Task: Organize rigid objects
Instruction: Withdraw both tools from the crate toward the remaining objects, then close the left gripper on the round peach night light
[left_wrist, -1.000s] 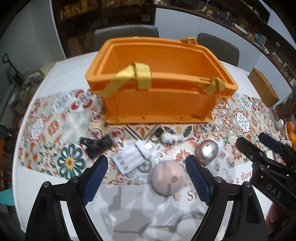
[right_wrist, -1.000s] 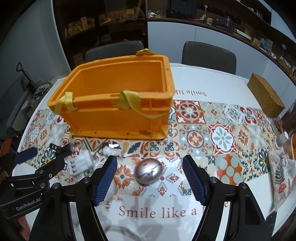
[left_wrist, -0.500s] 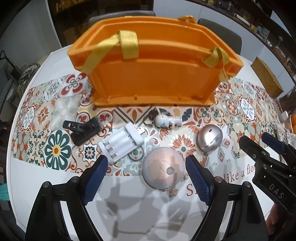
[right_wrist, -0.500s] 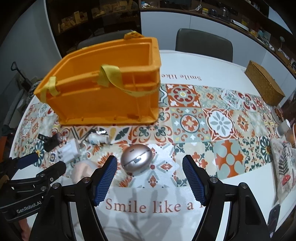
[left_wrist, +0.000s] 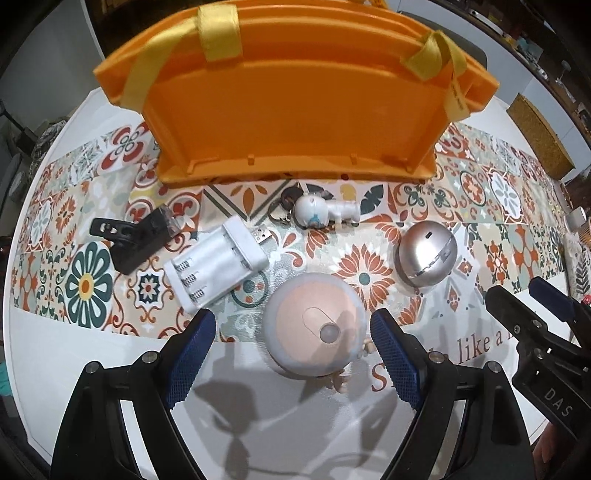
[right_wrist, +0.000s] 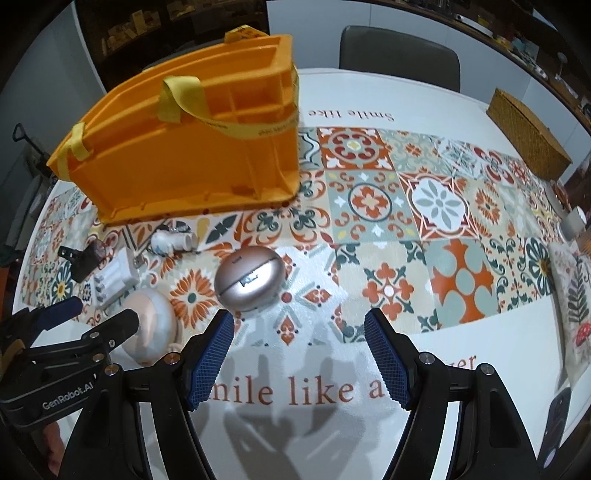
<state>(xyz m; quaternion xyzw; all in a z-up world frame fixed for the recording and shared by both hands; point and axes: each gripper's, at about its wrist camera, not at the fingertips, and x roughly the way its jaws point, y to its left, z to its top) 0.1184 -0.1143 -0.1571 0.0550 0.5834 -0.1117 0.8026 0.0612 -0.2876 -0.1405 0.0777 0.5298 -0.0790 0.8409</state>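
An orange crate (left_wrist: 291, 122) with yellow straps stands on the tiled table runner; it also shows in the right wrist view (right_wrist: 192, 147). In front of it lie a black clip (left_wrist: 133, 240), a white battery charger (left_wrist: 218, 266), a white figurine keychain (left_wrist: 321, 212), a silver egg-shaped case (left_wrist: 426, 254) and a pink round device (left_wrist: 314, 328). My left gripper (left_wrist: 293, 350) is open, low over the table, with the pink device between its fingers. My right gripper (right_wrist: 299, 354) is open and empty, just in front of the silver case (right_wrist: 251, 278).
A wicker box (right_wrist: 528, 133) sits at the table's far right edge. A white cup (right_wrist: 574, 223) and a patterned cloth (right_wrist: 576, 302) lie at the right. Chairs (right_wrist: 399, 51) stand behind the table. A dark phone (right_wrist: 554, 428) lies at the near right.
Both grippers have moved forward and down toward the table. The pink device now sits between my left fingers, and the silver case is closer to my right gripper. Both stay open.
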